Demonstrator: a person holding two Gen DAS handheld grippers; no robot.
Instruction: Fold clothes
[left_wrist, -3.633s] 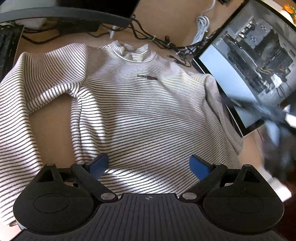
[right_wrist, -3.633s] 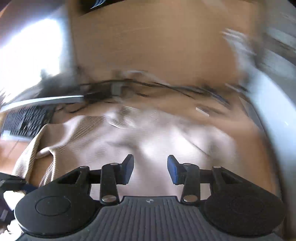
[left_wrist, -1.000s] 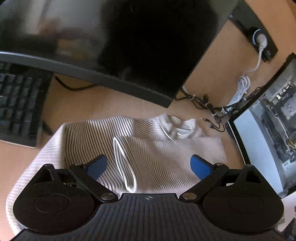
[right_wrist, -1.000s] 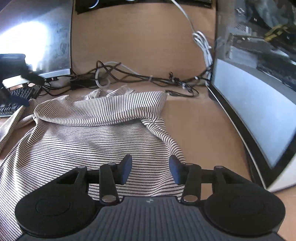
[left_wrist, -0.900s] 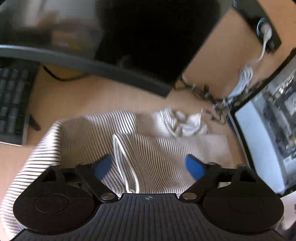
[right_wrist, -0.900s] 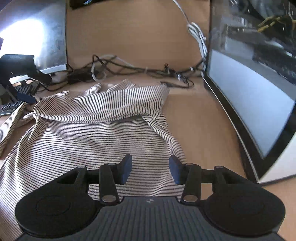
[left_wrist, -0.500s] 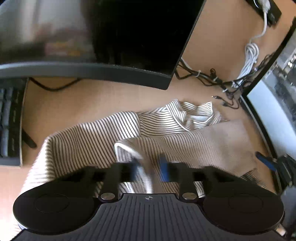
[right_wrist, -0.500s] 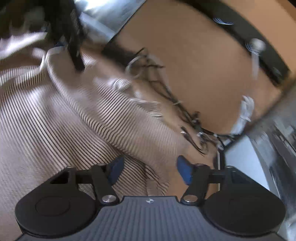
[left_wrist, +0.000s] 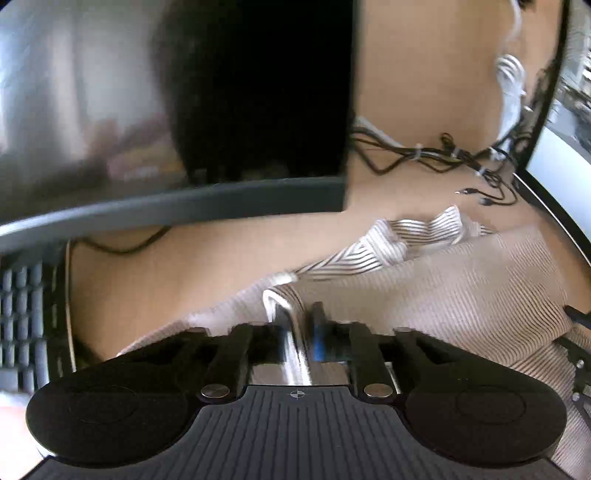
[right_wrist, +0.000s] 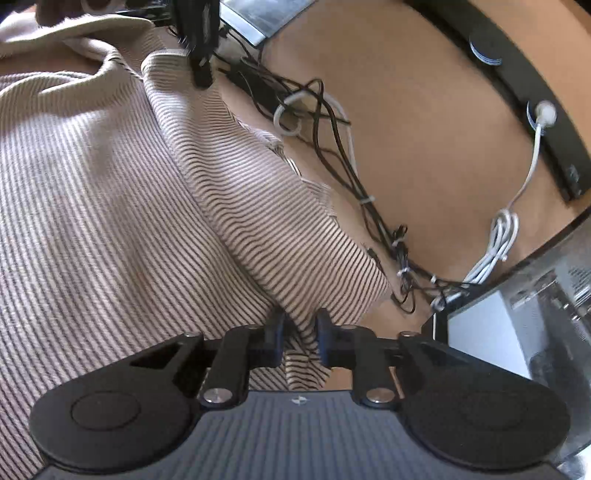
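A white shirt with thin dark stripes (left_wrist: 443, 288) lies folded over on the tan desk (left_wrist: 177, 266). My left gripper (left_wrist: 299, 336) is shut on the white-edged hem of the folded layer. In the right wrist view the same shirt (right_wrist: 110, 192) fills the left side, and my right gripper (right_wrist: 298, 332) is shut on a pinch of the folded edge at its right corner. The left gripper (right_wrist: 199, 55) shows at the top of that view, on the far corner of the same fold.
A dark monitor (left_wrist: 184, 110) stands close behind the shirt, with a keyboard (left_wrist: 22, 325) at the left. A tangle of black and white cables (right_wrist: 332, 147) lies along the desk's back. A second screen (right_wrist: 517, 325) stands at the right, and a power strip (right_wrist: 535, 122) beyond it.
Both grippers have closed on the folded edge of the shirt; a second ago both were open above it. Both have also swung and moved closer to the back of the desk.
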